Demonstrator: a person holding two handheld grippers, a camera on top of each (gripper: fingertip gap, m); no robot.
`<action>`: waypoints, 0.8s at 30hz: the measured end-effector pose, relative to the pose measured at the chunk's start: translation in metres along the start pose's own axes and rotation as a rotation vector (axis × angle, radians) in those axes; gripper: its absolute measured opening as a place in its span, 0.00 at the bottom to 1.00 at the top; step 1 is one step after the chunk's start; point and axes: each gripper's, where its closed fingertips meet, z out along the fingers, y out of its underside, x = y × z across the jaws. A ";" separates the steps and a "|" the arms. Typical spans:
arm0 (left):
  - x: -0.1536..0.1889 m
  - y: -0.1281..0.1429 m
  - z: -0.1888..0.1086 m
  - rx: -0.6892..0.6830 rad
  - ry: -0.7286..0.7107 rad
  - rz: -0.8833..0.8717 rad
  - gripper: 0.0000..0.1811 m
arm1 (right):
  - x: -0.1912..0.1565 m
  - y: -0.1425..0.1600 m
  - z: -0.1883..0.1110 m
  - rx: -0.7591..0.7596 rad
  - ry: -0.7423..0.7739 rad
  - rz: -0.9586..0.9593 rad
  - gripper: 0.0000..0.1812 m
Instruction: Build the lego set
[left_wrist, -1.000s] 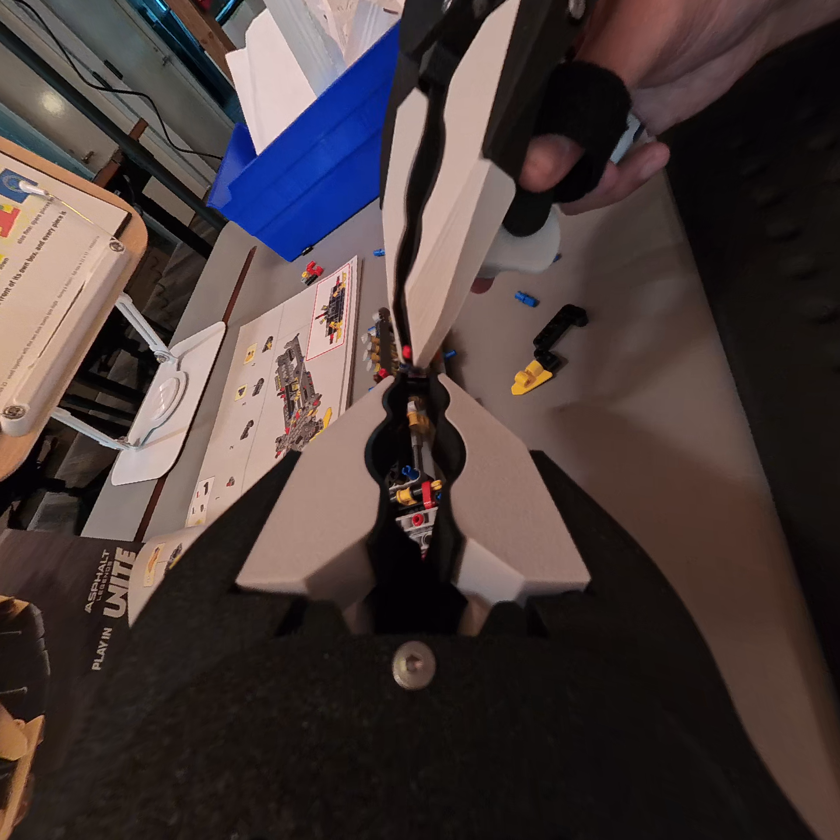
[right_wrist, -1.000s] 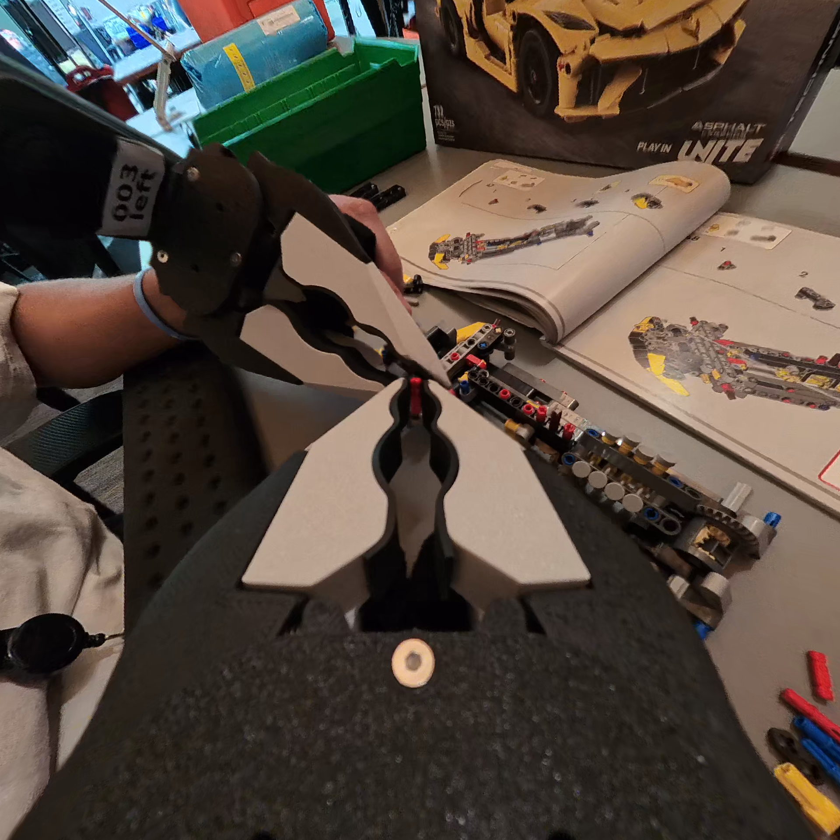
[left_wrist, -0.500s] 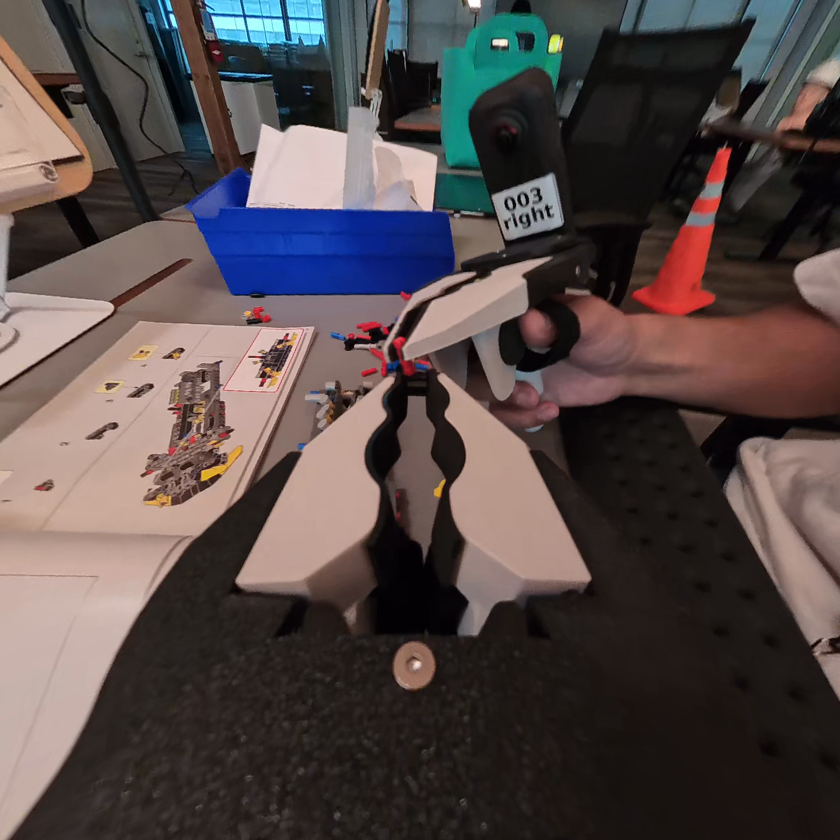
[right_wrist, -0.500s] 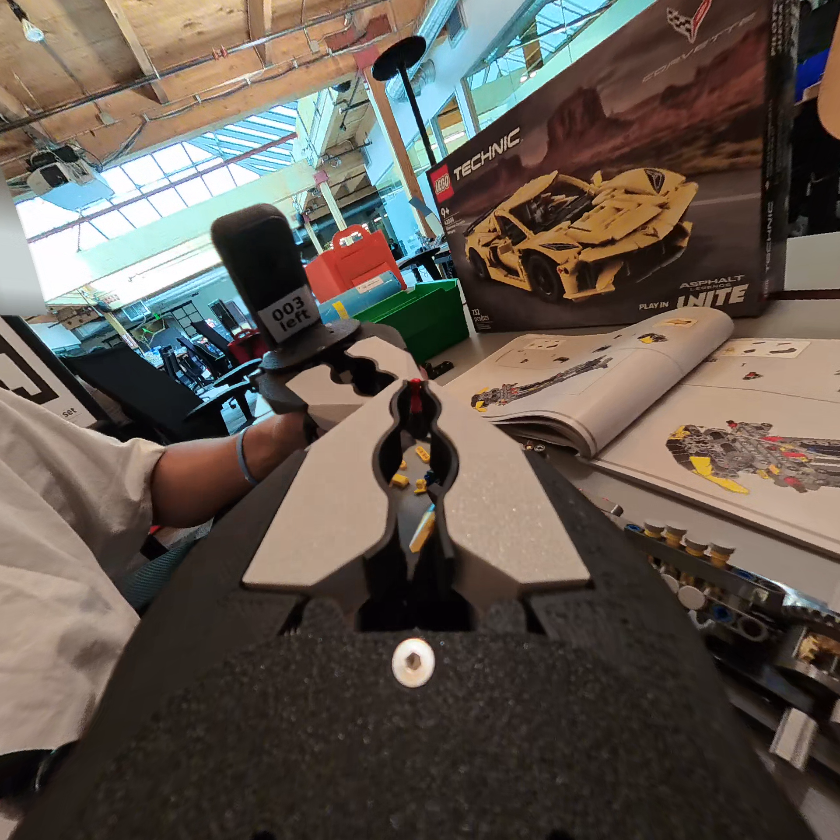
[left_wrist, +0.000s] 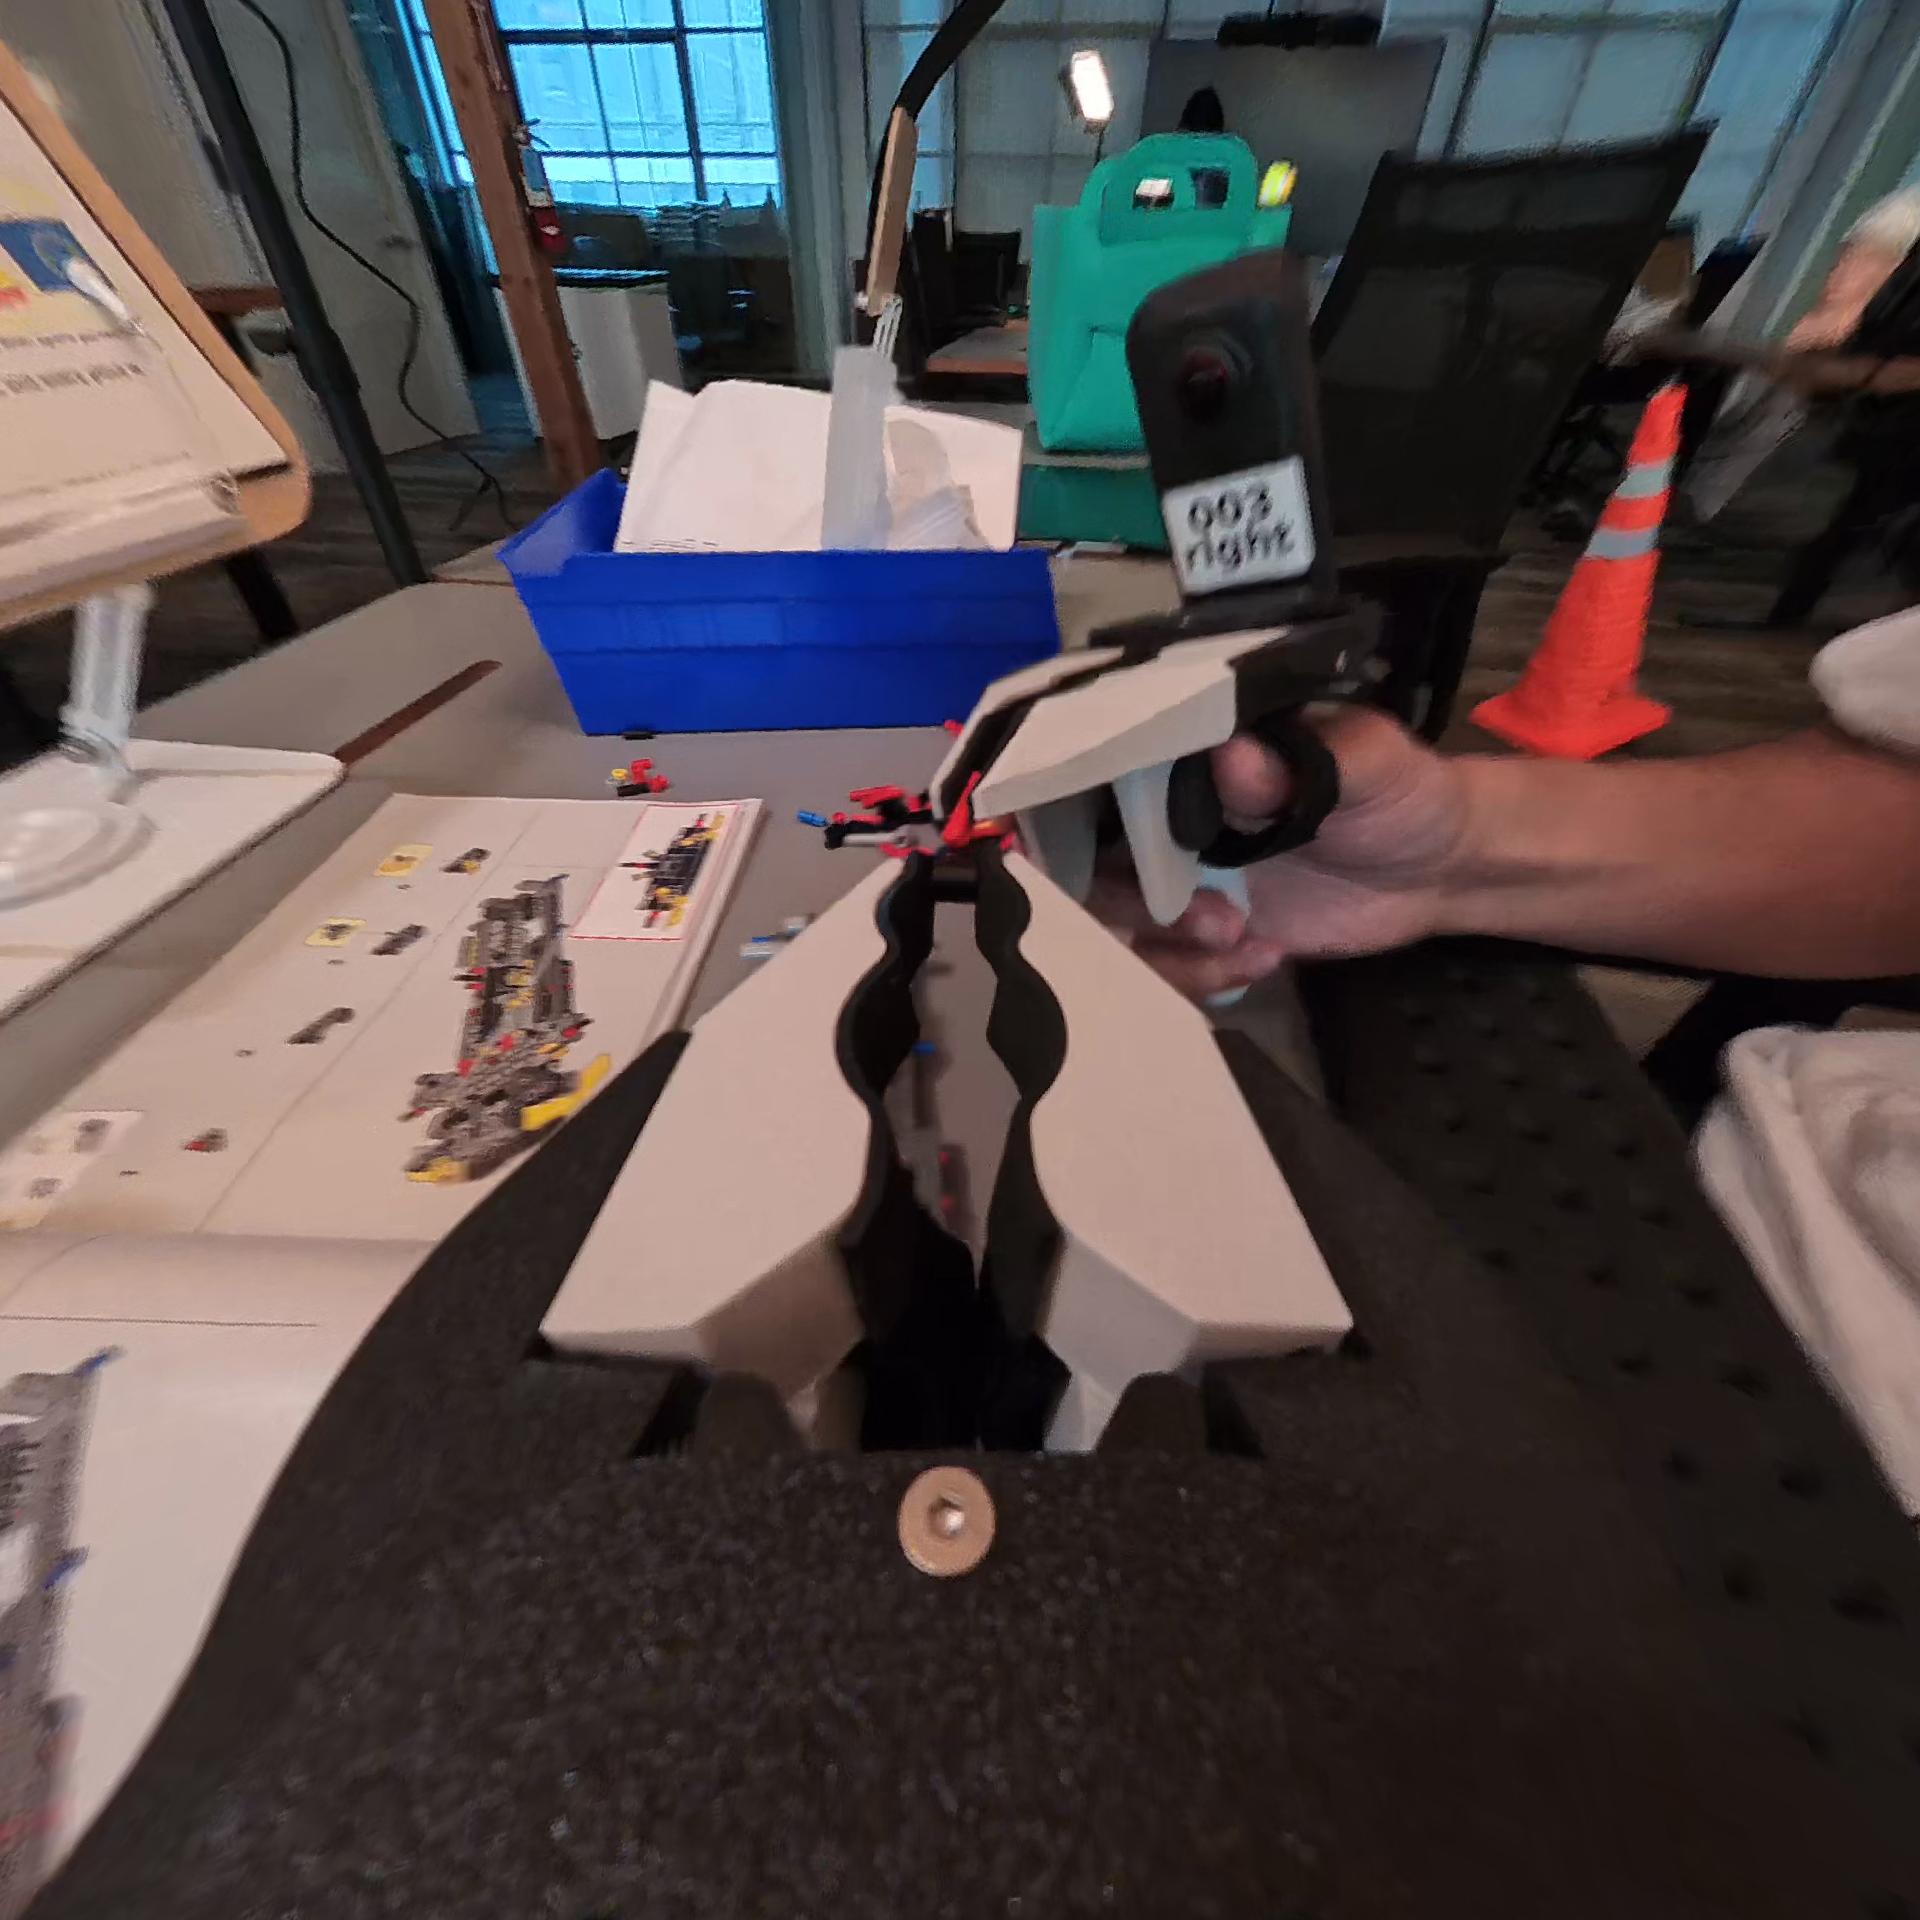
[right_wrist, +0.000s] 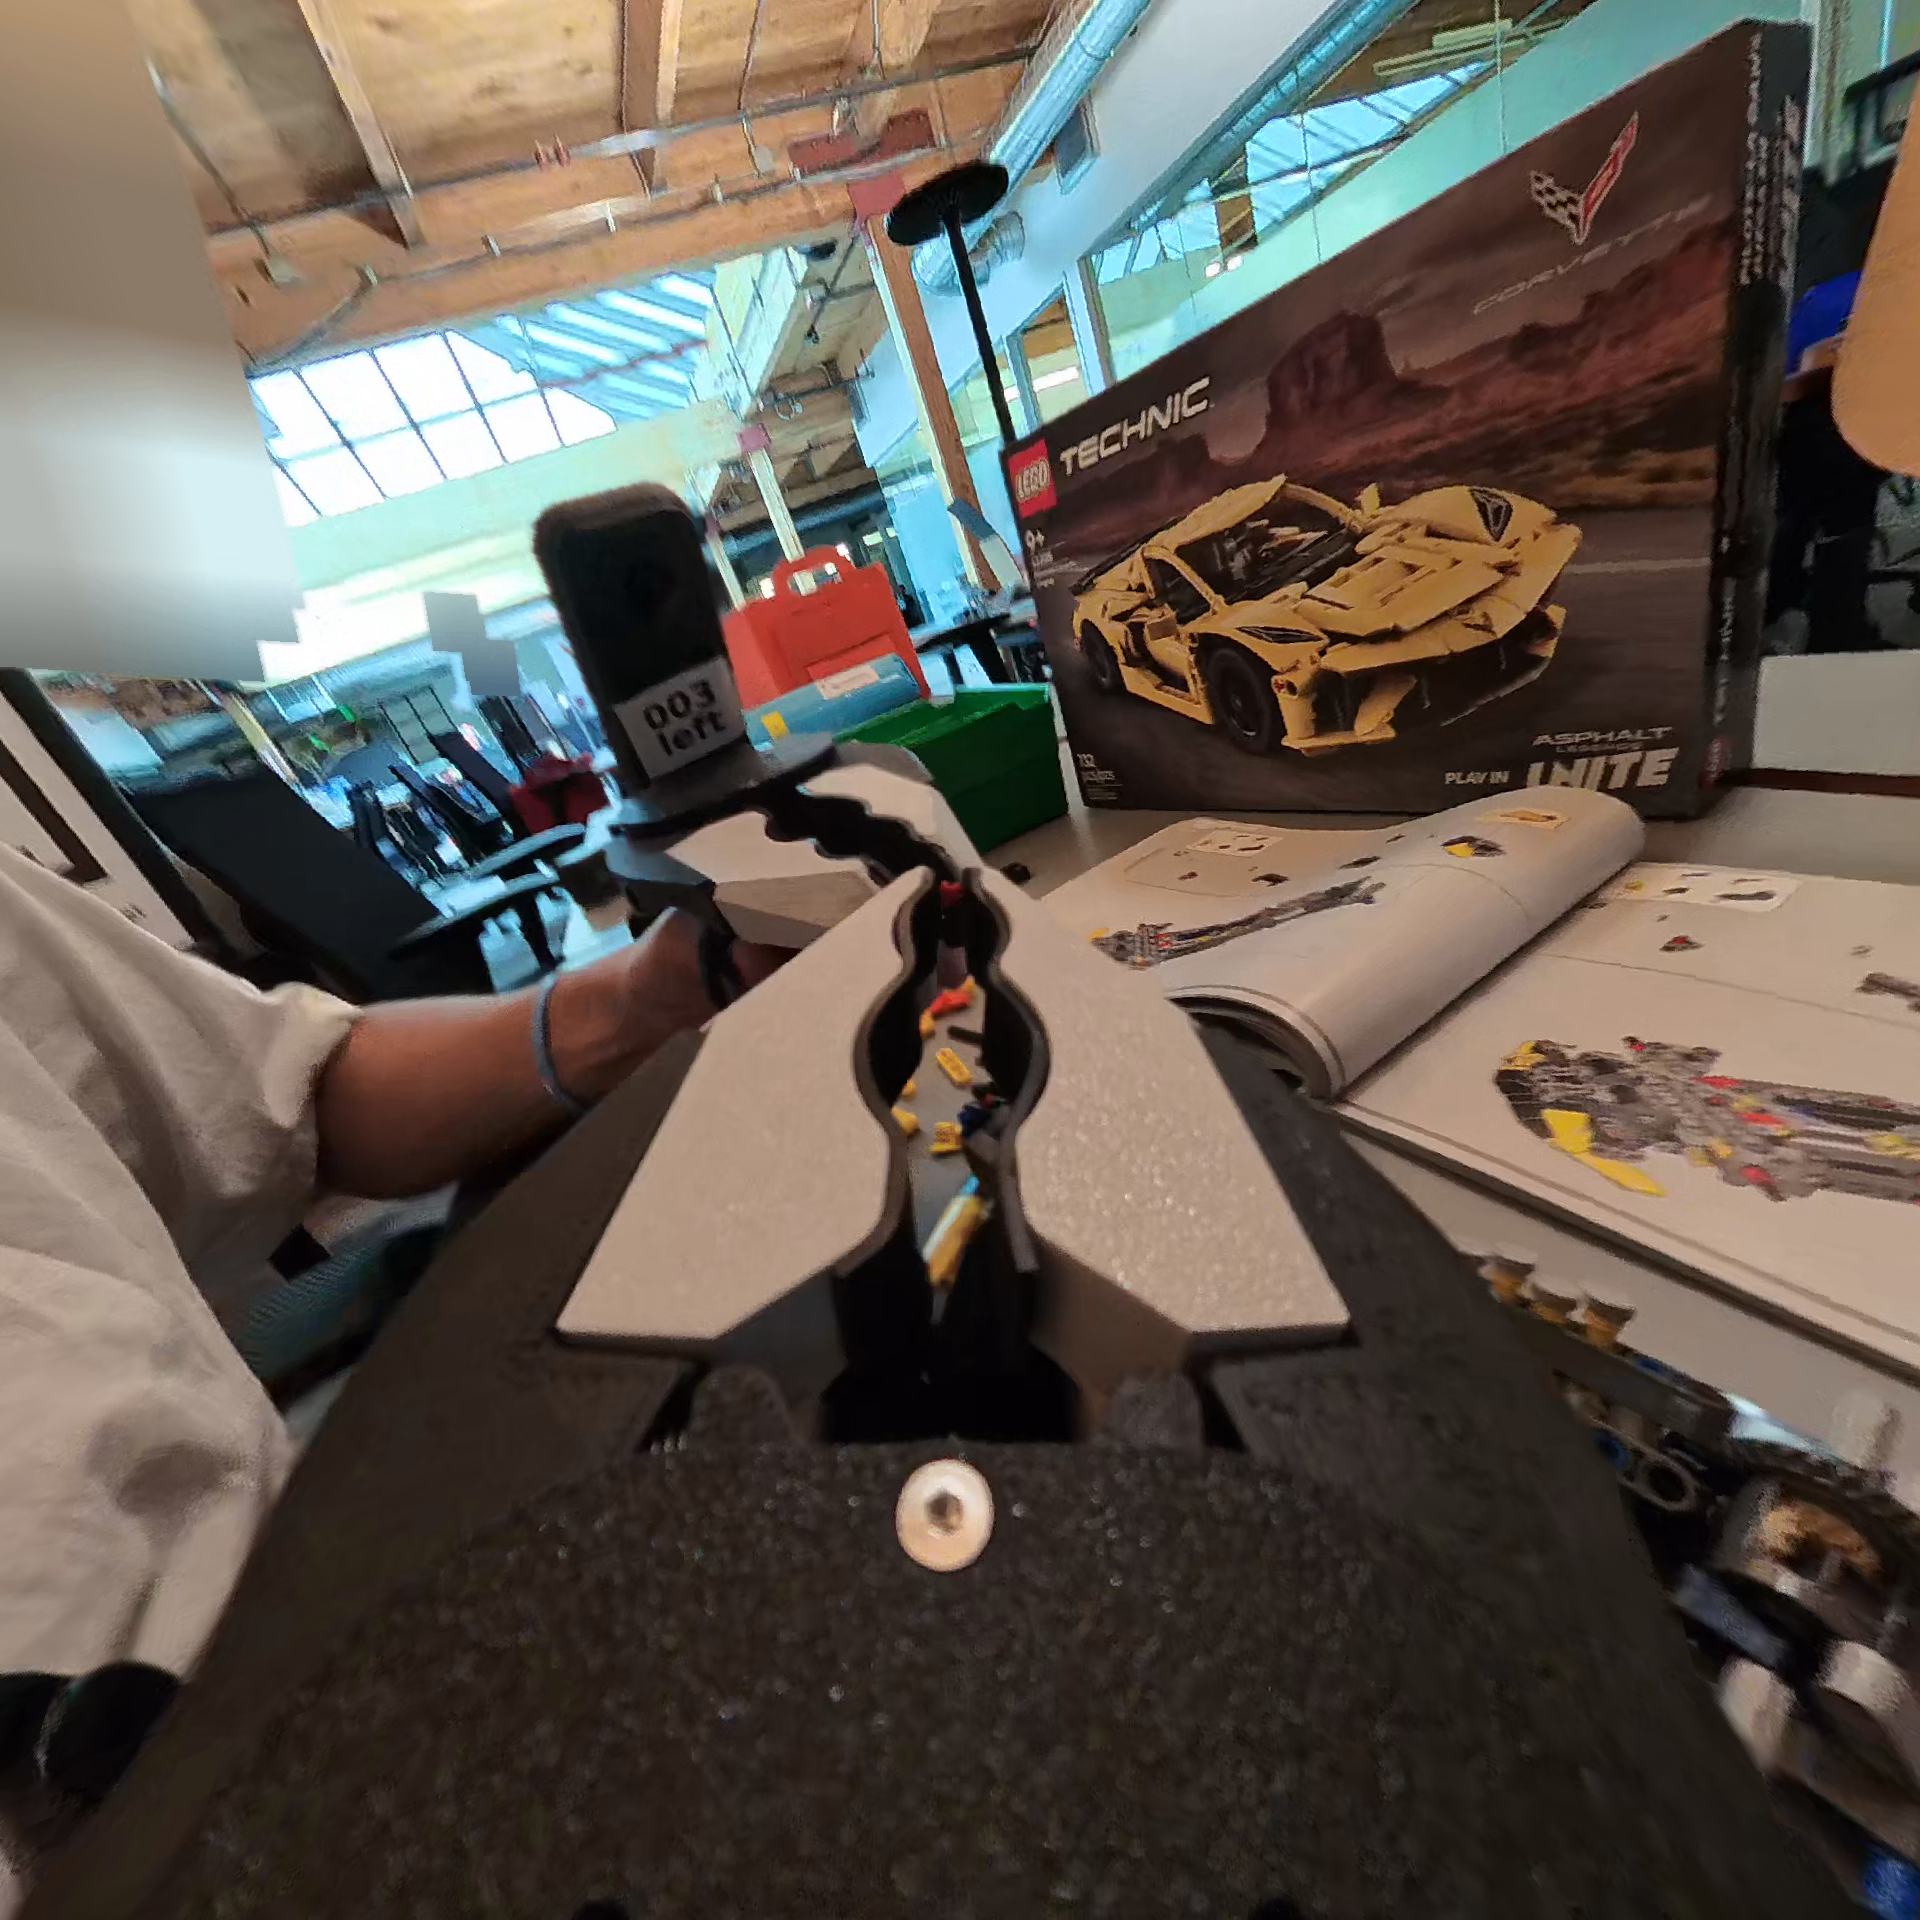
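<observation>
My left gripper (left_wrist: 951, 871) is nearly shut, with a small black piece (left_wrist: 951, 888) between its tips. My right gripper (right_wrist: 948, 896) is shut on a small red pin (right_wrist: 948, 891). The two grippers are held level above the table, tip to tip. The right gripper (left_wrist: 961, 821) also shows in the left wrist view with the red pin (left_wrist: 964, 812) touching or just above the black piece. The left gripper (right_wrist: 925, 868) shows behind my right fingertips. The long grey Lego chassis (right_wrist: 1766, 1507) lies blurred on the table at lower right.
An open instruction booklet (left_wrist: 416, 987) (right_wrist: 1558, 987) lies on the grey table. Loose small pieces (left_wrist: 878, 821) (right_wrist: 951, 1065) are scattered. The set's box (right_wrist: 1403, 520) and a green bin (right_wrist: 977, 748) stand behind. A blue bin (left_wrist: 800, 634) holds papers at the back.
Both grippers have risen from pointing down at the chassis to level, still tip to tip. Since half a second ago they have hardly moved.
</observation>
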 end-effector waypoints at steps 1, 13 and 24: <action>-0.002 0.002 0.000 -0.022 -0.031 0.066 0.04 | 0.001 0.001 -0.001 -0.034 0.010 -0.037 0.01; -0.007 0.009 0.001 -0.103 -0.167 0.390 0.03 | 0.001 0.009 0.002 -0.188 0.085 -0.216 0.01; -0.006 0.011 0.001 -0.132 -0.198 0.536 0.03 | 0.003 0.015 -0.001 -0.264 0.109 -0.265 0.01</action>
